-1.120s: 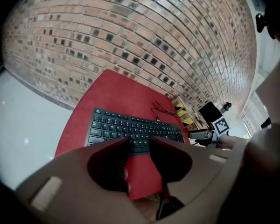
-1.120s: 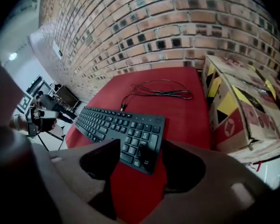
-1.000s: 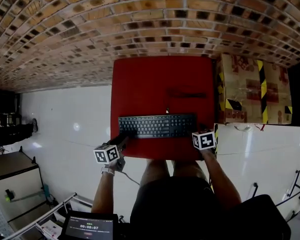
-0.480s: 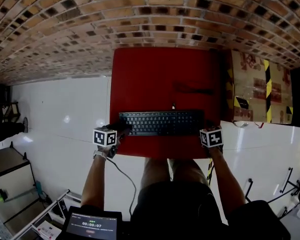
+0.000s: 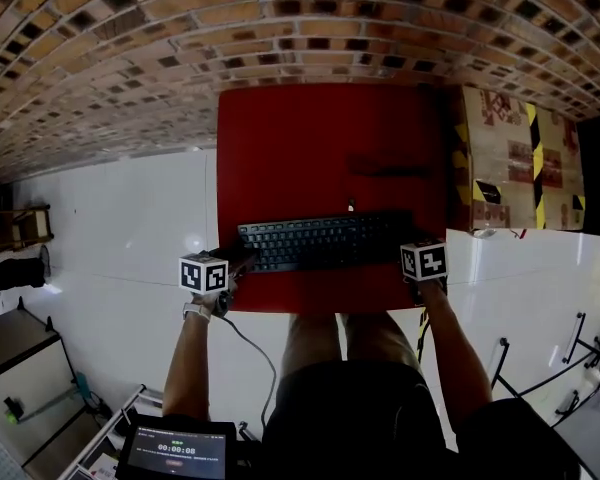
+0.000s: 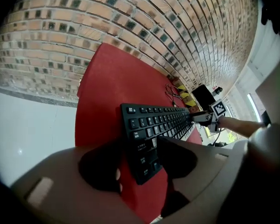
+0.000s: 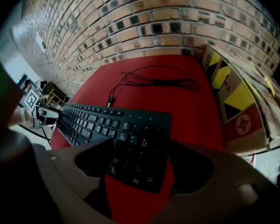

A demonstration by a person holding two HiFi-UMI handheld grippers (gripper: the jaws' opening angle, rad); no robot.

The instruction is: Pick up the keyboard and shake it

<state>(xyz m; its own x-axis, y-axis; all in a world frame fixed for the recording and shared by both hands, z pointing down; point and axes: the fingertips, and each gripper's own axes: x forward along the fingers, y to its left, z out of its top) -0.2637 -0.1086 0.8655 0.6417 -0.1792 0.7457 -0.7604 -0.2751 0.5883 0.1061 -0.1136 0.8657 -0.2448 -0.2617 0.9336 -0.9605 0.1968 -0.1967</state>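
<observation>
having shifted up from below since a second ago, left gripper [image 6: 139,153] straddles one black plastic keyboard [image 5: 325,241] lying on red worktop [image 5: 320,148], fingers closing, not gripping; right gripper [image 7: 140,164] fingers opening wide around the opposite end. two grippers, one cardboard box [image 5: 510,158].

Left gripper [image 6: 139,148] came up from off the near-left corner, and now the keyboard [image 5: 325,243] left end sits between its closing jaws. Right gripper [image 7: 142,148] nudged farther onto the right end, jaws opening.
</observation>
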